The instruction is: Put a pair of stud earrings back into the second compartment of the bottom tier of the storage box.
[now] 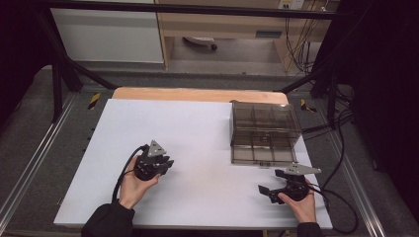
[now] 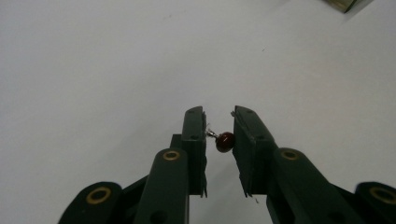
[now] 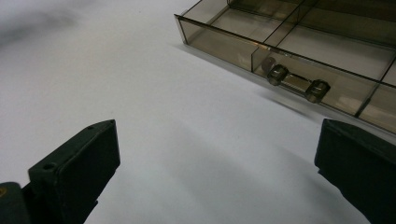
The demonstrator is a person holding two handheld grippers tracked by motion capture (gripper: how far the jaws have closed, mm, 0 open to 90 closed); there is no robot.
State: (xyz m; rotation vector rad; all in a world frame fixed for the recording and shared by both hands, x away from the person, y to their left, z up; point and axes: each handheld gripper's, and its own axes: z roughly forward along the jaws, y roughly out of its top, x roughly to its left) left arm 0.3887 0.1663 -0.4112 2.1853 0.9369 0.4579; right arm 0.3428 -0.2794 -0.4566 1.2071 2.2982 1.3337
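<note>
You are holding your left gripper (image 1: 165,163) over the near left part of the white table (image 1: 197,143), and your right gripper (image 1: 272,185) over its near right corner, each gripped in a hand coming in from the near edge. From above, the left one is looking nearly closed and nothing is showing between its jaws. The left gripper view is giving you what the high view is not: a small dark red bead (image 2: 225,141) with a thin silver wire loop is sitting between the two jaws, just short of their tips. The bead is touching the inner face of the right-hand jaw, and its wire end is reaching to the left-hand jaw, so the jaws are standing only a narrow gap apart and pinching it. In the right gripper view your jaws are standing wide apart, holding nothing, above bare table. Farther off, to the right, a smoky clear plastic box (image 3: 224,35) with dividers is resting on the table, its latch (image 3: 298,83) facing you.
</note>
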